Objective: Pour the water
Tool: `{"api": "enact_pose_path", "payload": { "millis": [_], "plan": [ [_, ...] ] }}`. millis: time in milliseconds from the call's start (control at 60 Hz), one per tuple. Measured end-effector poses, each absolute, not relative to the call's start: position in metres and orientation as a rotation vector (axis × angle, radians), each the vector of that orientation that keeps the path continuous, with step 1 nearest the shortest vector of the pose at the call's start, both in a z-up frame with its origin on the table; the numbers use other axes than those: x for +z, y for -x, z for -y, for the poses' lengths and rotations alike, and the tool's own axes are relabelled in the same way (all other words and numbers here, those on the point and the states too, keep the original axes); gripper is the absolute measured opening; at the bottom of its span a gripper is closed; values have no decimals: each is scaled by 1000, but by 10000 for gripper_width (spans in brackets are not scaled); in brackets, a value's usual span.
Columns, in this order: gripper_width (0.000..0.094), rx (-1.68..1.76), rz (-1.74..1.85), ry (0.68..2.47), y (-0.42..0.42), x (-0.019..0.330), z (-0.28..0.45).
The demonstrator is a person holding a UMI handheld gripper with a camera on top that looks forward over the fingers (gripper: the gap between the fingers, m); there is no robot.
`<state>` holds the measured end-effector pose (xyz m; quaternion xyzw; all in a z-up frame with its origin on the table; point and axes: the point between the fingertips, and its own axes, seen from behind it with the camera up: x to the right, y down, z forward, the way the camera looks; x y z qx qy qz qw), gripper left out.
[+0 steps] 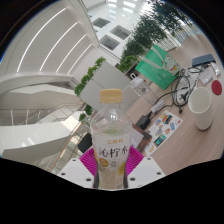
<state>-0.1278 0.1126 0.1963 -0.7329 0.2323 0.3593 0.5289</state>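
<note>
Bottle (pixel 112 140), clear plastic, yellow cap, pale label with printed characters, standing upright between the fingers of the gripper (pixel 112 163). Pink pads (pixel 93 157) press against both sides of its lower body; claw closed to the bottle's width. Scene tilted. Beyond the bottle: white table (pixel 160 105), its surface carrying a white cup (pixel 201 105) near the far edge, black cables (pixel 180 92) and scattered small items beside it. Green chairs (pixel 153 67) behind the table. Leafy plants (pixel 93 75) along a white railing further off.
</note>
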Motion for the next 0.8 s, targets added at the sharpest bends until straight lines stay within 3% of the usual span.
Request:
{"api": "enact_pose_path", "payload": {
  "millis": [33,133,267,350,500,700,800],
  "plan": [
    [295,957,-665,1714,105,195,-119],
    [324,1264,-1060,1583,51,199,-126],
    [322,1706,-1445,1296,22,203,-131],
    [322,1799,-1512,1200,13,197,-135],
    [322,2010,-1614,937,-5,219,-141],
    [323,2049,-1652,881,-13,223,-134],
    [324,2009,-1589,998,-5,227,-140]
  ]
}}
